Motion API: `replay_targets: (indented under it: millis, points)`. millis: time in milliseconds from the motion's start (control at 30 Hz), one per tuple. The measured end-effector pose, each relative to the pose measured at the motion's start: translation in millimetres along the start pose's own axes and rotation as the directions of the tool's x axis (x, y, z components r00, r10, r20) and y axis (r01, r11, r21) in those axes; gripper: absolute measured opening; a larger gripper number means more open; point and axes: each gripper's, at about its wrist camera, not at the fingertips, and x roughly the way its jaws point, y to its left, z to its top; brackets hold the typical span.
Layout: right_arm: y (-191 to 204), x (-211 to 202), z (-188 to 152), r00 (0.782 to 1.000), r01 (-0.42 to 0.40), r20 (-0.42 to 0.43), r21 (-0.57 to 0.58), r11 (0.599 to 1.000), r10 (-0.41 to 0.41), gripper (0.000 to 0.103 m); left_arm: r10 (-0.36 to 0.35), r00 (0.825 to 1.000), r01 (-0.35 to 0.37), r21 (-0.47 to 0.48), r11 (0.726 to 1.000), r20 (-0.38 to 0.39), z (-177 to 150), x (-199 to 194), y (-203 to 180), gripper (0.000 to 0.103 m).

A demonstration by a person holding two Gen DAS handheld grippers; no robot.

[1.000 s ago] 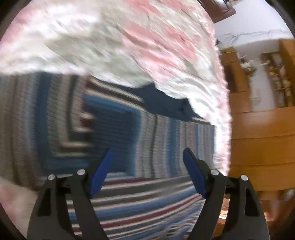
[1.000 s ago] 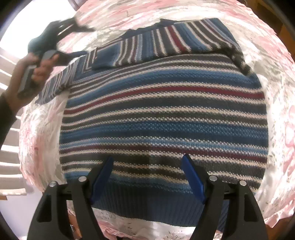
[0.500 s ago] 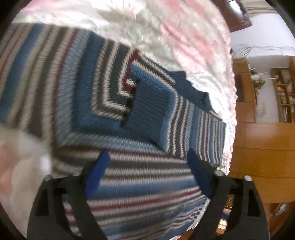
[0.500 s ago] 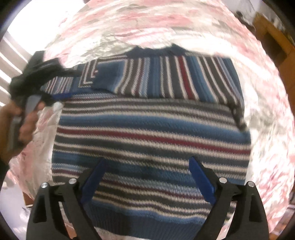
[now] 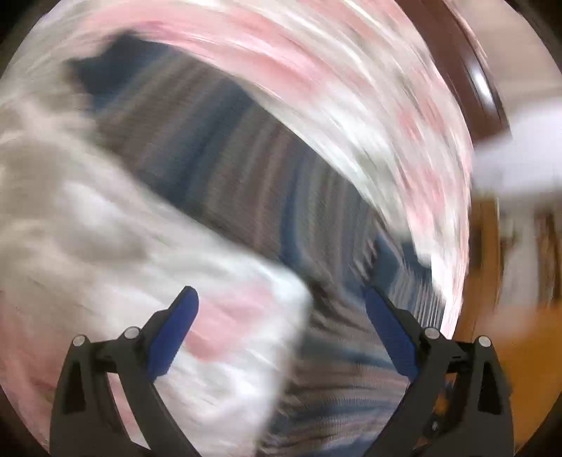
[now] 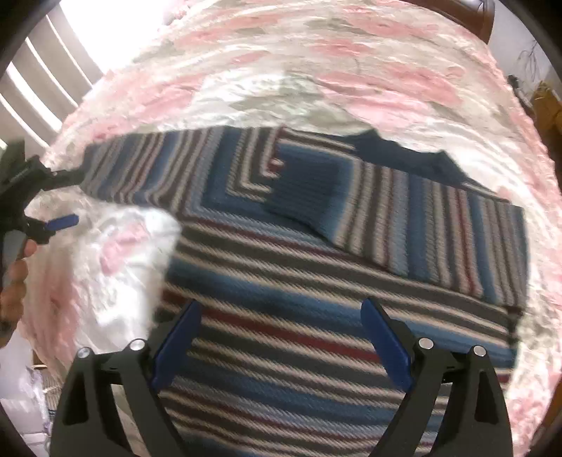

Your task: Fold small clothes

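A blue, grey, white and red striped sweater [image 6: 316, 281] lies flat on a pink floral bedspread [image 6: 316, 70]. One sleeve [image 6: 439, 225] is folded across its chest. The other sleeve [image 6: 151, 168] stretches out to the left. My right gripper [image 6: 281, 316] hovers open over the sweater's body, holding nothing. In the right wrist view my left gripper [image 6: 70, 198] is open at the far left, beside the outstretched sleeve's end, held by a hand [image 6: 14, 281]. The left wrist view is badly motion-blurred. It shows the open left gripper [image 5: 281, 313] above bedspread and the sleeve [image 5: 228, 168].
The bedspread [image 5: 105, 228] covers the whole bed around the sweater. A dark wooden headboard [image 6: 456, 14] runs along the far edge. A window with blinds [image 6: 42, 70] is at the left. Orange wooden furniture [image 5: 509, 351] stands off the bed's right side.
My left gripper has swung from over the sweater's folded middle out to the end of the outstretched sleeve, and its view is now blurred. The right gripper has shifted slightly over the body.
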Motion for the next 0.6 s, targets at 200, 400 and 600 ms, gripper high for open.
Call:
replay_targets:
  millis: [200,400,600]
  points:
    - [0.4,50.1,41.1,0.998,0.054,0.039,-0.007,0.999,-0.053,0.074,-0.014,0.985,0.064,-0.285,0.956,0.172,86.2,-37.9,119.0,0.095]
    - [-8.3,71.7,59.4,0.996,0.073,0.039,0.035,0.997,-0.075,0.081,-0.061,0.974,0.129,-0.317,0.940,0.217,135.9,-38.0,149.4,0.095]
    - [1.5,76.1,44.2,0.998,0.068,0.014,0.022,0.997,-0.068,0.082,-0.094,0.962,0.156,-0.229,0.961,0.258,157.6,-40.2,127.2,0.095]
